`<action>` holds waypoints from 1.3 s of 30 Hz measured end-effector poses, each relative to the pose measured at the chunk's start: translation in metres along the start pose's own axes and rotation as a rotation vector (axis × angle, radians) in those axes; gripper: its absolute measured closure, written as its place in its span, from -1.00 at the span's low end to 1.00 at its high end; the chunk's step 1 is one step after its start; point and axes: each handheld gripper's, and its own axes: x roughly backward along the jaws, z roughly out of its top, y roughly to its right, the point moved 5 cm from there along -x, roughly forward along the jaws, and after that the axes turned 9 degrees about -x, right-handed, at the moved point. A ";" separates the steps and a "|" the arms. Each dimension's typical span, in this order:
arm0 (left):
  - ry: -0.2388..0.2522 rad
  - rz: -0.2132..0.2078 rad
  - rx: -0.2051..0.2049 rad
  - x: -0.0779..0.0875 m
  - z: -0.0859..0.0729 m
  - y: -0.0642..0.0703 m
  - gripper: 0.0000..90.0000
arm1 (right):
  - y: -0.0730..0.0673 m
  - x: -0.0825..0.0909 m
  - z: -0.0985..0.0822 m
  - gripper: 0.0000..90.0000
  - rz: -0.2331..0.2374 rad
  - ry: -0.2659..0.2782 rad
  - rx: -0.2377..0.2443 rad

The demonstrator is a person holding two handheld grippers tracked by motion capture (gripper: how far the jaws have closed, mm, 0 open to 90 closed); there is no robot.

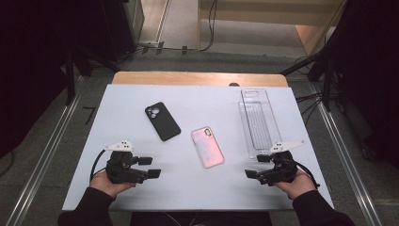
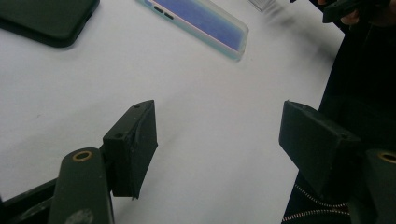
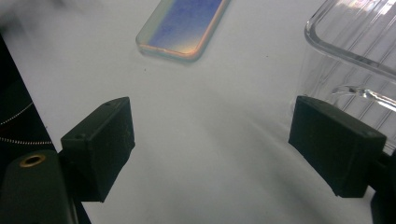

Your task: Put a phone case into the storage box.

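Pink phone point(image 1: 207, 147) flat on the table point(image 1: 117, 108), back up, near the middle and slightly toward the near edge, tilted with its camera end pointing far-left. Closest of the things to both hands, between them and a little farther out. Seen in the left tool view point(image 2: 201, 25) at the far top, in the right tool view point(image 3: 184, 28) likewise ahead of the jaws, well apart from them. Black phone point(image 1: 162, 121) farther off to the far left, also back up, apart from the pink one. Clear plastic tray point(image 1: 259, 120) along the right side, long axis running near to far, empty as far as can be told, its near end just beside the right tool point(image 1: 256, 165).

Left tool point(image 1: 149, 167) low over the near-left of the table, jaws standing wide apart, nothing between them. Right tool the same at near-right: jaws spread, bare table between.

Judged as the very start: both hands parked, nothing picked up yet. Likely next: reach with one tool to the pink phone, close on its long edges, lift and carry toward the tray. Thin, flat body calls for a low approach, pads down to the table surface.
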 end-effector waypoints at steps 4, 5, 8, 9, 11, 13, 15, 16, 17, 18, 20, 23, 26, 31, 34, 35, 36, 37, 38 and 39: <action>-0.001 0.001 0.001 0.000 0.000 0.000 -0.37 | -0.001 0.000 0.000 -0.73 0.000 0.000 0.002; -0.001 0.001 0.001 0.000 0.000 0.000 -0.37 | -0.001 -0.001 0.000 -0.73 0.001 -0.003 0.002; -0.001 0.001 0.002 0.000 0.000 0.000 -0.37 | -0.001 -0.001 0.000 -0.73 0.000 -0.005 0.005; -0.001 0.002 0.002 0.000 0.000 0.000 -0.37 | -0.001 -0.001 0.000 -0.73 0.000 -0.005 0.005; -0.003 0.002 0.002 0.000 0.000 0.000 -0.37 | -0.001 -0.001 0.000 -0.73 0.000 -0.006 0.005; -0.003 0.003 0.005 0.000 0.000 0.000 -0.37 | -0.001 -0.001 0.000 -0.73 -0.002 -0.007 0.005; -0.002 0.002 0.005 0.000 0.000 0.000 -0.37 | -0.001 -0.001 0.000 -0.73 -0.003 -0.009 0.006; -0.002 0.002 0.005 0.000 0.000 0.000 -0.37 | -0.001 -0.002 0.001 -0.73 -0.001 -0.010 0.008; -0.001 0.002 0.005 0.000 0.000 0.000 -0.37 | -0.002 -0.002 0.001 -0.73 0.002 -0.013 0.007; -0.002 0.002 0.005 0.000 0.000 0.000 -0.37 | -0.003 -0.002 0.002 -0.73 0.008 -0.012 0.011; -0.002 0.002 0.005 0.000 0.000 0.000 -0.37 | -0.004 -0.003 0.003 -0.73 0.013 -0.013 0.017; -0.001 0.003 0.006 0.000 0.000 -0.001 -0.37 | -0.010 -0.007 0.008 -0.73 0.012 -0.012 0.035; -0.001 0.006 0.005 0.000 0.000 -0.001 -0.37 | -0.013 -0.008 0.010 -0.73 0.026 -0.013 0.015; 0.001 0.006 0.005 0.000 0.000 -0.001 -0.37 | -0.019 -0.009 0.016 -0.73 0.033 0.012 0.016; 0.004 0.007 -0.001 0.000 0.000 -0.002 -0.37 | -0.021 -0.010 0.020 -0.73 0.016 0.021 0.025; 0.005 0.009 -0.002 0.000 0.000 -0.002 -0.37 | -0.021 -0.010 0.021 -0.73 0.018 0.025 0.021; 0.004 0.010 -0.002 0.000 0.000 -0.002 -0.37 | -0.022 -0.010 0.022 -0.73 0.017 0.028 0.017; 0.005 0.011 -0.002 0.000 0.000 -0.002 -0.37 | -0.022 -0.011 0.023 -0.73 0.018 0.031 0.015; 0.007 0.011 -0.002 0.000 0.000 -0.002 -0.37 | -0.024 -0.011 0.024 -0.73 0.013 0.032 0.011; 0.007 0.011 -0.002 0.000 0.000 -0.002 -0.37 | -0.025 -0.012 0.025 -0.73 0.013 0.032 0.009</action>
